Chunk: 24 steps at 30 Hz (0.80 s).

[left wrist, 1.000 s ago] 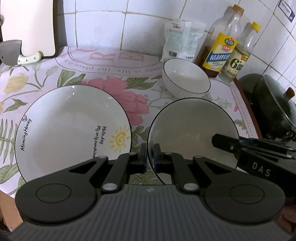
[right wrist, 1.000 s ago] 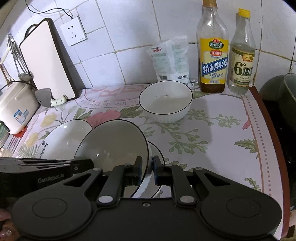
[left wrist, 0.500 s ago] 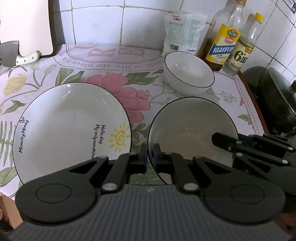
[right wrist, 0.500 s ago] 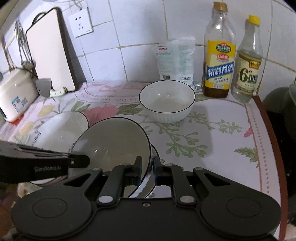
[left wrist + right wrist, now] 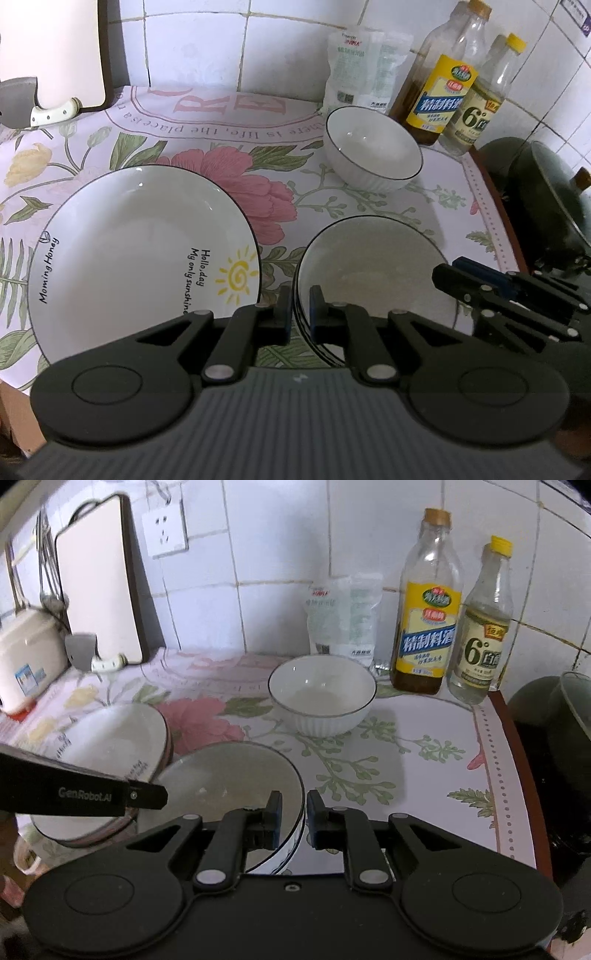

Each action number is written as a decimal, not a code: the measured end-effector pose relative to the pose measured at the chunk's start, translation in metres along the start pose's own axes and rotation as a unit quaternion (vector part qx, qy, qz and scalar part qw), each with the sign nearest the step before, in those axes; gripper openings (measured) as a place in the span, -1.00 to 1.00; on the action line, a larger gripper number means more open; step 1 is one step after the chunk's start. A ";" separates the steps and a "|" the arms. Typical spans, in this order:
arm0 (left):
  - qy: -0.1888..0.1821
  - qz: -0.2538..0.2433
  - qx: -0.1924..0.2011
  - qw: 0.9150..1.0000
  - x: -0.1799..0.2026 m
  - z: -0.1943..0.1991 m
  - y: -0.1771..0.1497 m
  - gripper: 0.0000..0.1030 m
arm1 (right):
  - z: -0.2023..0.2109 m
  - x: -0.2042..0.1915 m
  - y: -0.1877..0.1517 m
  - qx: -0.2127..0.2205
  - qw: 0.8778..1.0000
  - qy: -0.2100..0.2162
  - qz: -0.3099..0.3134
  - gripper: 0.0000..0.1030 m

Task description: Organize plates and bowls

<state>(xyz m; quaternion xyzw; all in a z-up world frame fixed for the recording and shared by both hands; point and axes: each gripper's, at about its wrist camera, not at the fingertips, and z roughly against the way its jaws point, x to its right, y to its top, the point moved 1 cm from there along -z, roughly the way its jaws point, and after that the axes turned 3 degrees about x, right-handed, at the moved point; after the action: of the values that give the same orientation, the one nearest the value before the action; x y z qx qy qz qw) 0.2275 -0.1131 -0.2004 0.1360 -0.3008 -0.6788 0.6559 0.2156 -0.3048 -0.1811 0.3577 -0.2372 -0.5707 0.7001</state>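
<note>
A black-rimmed white bowl (image 5: 376, 269) (image 5: 229, 775) lies near the counter's front, on a second dish whose rim shows just beneath it. My left gripper (image 5: 300, 314) (image 5: 159, 797) straddles its left rim. My right gripper (image 5: 293, 819) (image 5: 448, 271) straddles its right rim. Both sets of jaws are opening, and a thin gap shows beside the rim in each. A large plate with a sun print (image 5: 140, 258) (image 5: 110, 738) lies to the left. A small ribbed bowl (image 5: 373, 147) (image 5: 321, 694) stands behind.
Two bottles (image 5: 424, 627) (image 5: 480, 627) and a white bag (image 5: 343, 616) stand against the tiled wall. A cutting board (image 5: 99, 590), a cleaver (image 5: 88, 657) and a white cooker (image 5: 26, 657) are at back left. A dark wok (image 5: 546, 199) sits past the counter's right edge.
The bowl has gone from tilted up to lying flatter on the dish below. Both pairs of jaws have parted slightly from its rim.
</note>
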 end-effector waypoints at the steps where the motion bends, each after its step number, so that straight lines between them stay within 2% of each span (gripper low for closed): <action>1: -0.003 -0.003 0.001 1.000 0.000 0.004 0.001 -0.84 | 0.004 0.003 0.002 0.001 1.000 0.009 -0.016 -0.61; 4: -0.016 -0.006 0.004 1.000 -0.002 0.018 0.007 -0.84 | 0.016 0.013 0.006 0.002 0.998 0.030 -0.056 -0.56; 9: -0.045 -0.009 0.015 0.999 -0.003 0.042 0.022 -0.83 | 0.034 0.027 0.019 -0.003 0.993 0.061 -0.097 -0.32; 11: -0.055 -0.012 0.018 0.998 -0.002 0.050 0.029 -0.83 | 0.039 0.030 0.024 -0.012 0.991 0.076 -0.110 -0.15; 13: -0.068 -0.015 0.017 0.997 -0.001 0.057 0.037 -0.80 | 0.043 0.034 0.030 -0.019 0.988 0.088 -0.125 -0.11; 18: -0.080 -0.026 -0.007 0.996 0.002 0.065 0.057 -0.69 | 0.051 0.041 0.046 -0.025 0.982 0.116 -0.145 0.01; 20: -0.078 -0.029 -0.018 0.996 0.003 0.064 0.065 -0.66 | 0.050 0.045 0.053 -0.027 0.981 0.123 -0.149 0.18; 24: -0.080 -0.028 -0.029 0.996 0.006 0.059 0.084 -0.48 | 0.041 0.057 0.071 -0.026 0.975 0.128 -0.177 0.21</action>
<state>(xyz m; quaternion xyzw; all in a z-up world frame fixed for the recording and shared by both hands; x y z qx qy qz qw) 0.2608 -0.1023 -0.1031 0.0703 -0.3285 -0.7143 0.6139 0.2429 -0.3633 -0.1047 0.4453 -0.0636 -0.6415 0.6214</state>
